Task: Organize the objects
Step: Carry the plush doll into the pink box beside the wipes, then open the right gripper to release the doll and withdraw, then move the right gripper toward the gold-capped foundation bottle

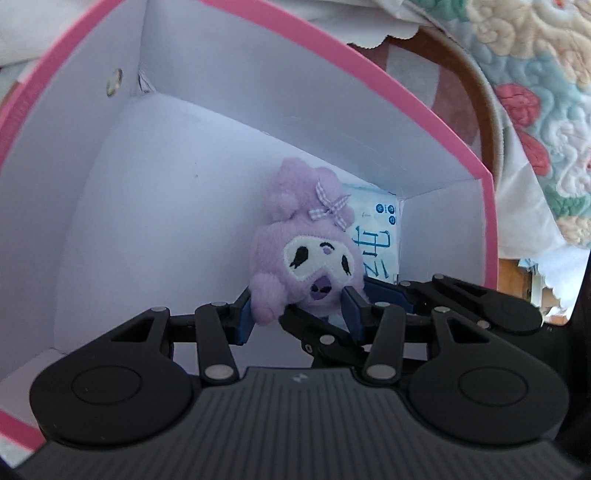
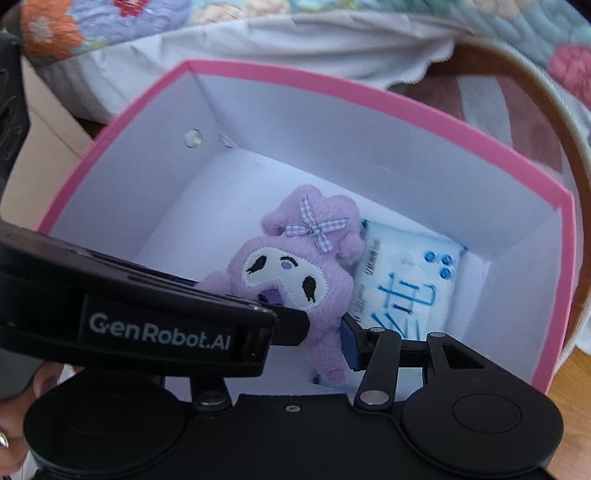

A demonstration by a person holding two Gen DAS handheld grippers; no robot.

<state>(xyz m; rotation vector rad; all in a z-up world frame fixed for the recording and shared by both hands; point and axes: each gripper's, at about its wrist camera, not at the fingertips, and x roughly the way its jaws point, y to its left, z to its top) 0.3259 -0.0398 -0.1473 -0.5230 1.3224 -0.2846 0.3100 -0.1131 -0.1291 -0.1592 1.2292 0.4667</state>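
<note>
A purple plush toy (image 1: 306, 254) with a gingham bow and a white face lies inside a pink box (image 1: 369, 62) with white inner walls. My left gripper (image 1: 299, 314) reaches into the box with its blue pads on either side of the plush's lower body. In the right wrist view the plush (image 2: 291, 266) sits between the left gripper's black finger and my right gripper's right pad (image 2: 351, 343). My right gripper (image 2: 317, 350) also reaches into the box at the plush's feet. A white tissue pack (image 2: 406, 280) with blue print lies beside the plush; it also shows in the left wrist view (image 1: 380, 240).
The box (image 2: 443, 129) stands against a floral quilt (image 2: 110, 22) and a white cloth (image 2: 295, 44). A round brown rim (image 1: 487, 122) curves behind the box. Wooden surface (image 2: 569, 384) shows at the right.
</note>
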